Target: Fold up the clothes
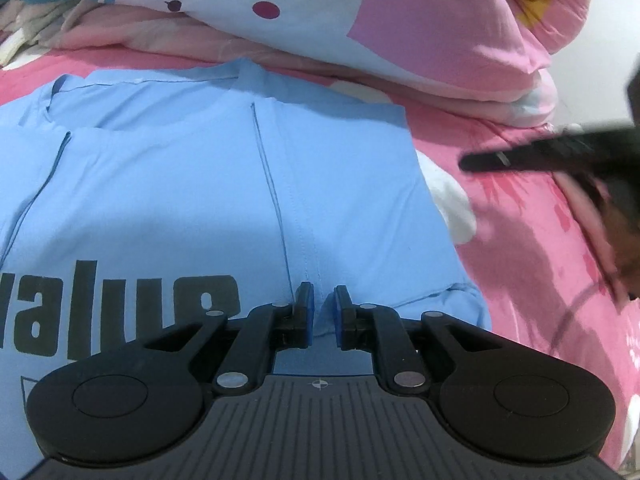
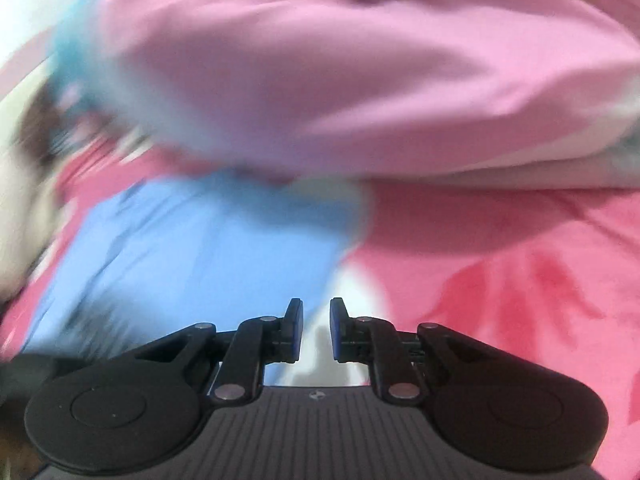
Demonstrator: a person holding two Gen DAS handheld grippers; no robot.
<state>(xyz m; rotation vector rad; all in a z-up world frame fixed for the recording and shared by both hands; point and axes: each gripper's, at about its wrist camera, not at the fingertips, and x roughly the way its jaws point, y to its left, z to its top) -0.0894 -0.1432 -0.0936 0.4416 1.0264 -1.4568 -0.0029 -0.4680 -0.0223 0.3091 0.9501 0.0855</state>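
A light blue T-shirt (image 1: 160,184) with black lettering lies flat on the pink floral bedsheet (image 1: 540,260), its right side folded inward along a seam. My left gripper (image 1: 323,310) rests low on the shirt, its blue pads nearly together with a ridge of the blue cloth pinched between them. In the left wrist view my right gripper (image 1: 480,162) is a blurred black shape above the sheet, to the right of the shirt. The right wrist view is motion-blurred: the right gripper (image 2: 316,330) hovers past the shirt's (image 2: 180,260) edge, jaws a narrow gap apart with only sheet behind them.
A heap of pink and white quilts and pillows (image 1: 400,20) lies along the back of the bed, just beyond the shirt's collar; it fills the top of the right wrist view (image 2: 360,80). A hand (image 1: 624,232) holds the right gripper at the right edge.
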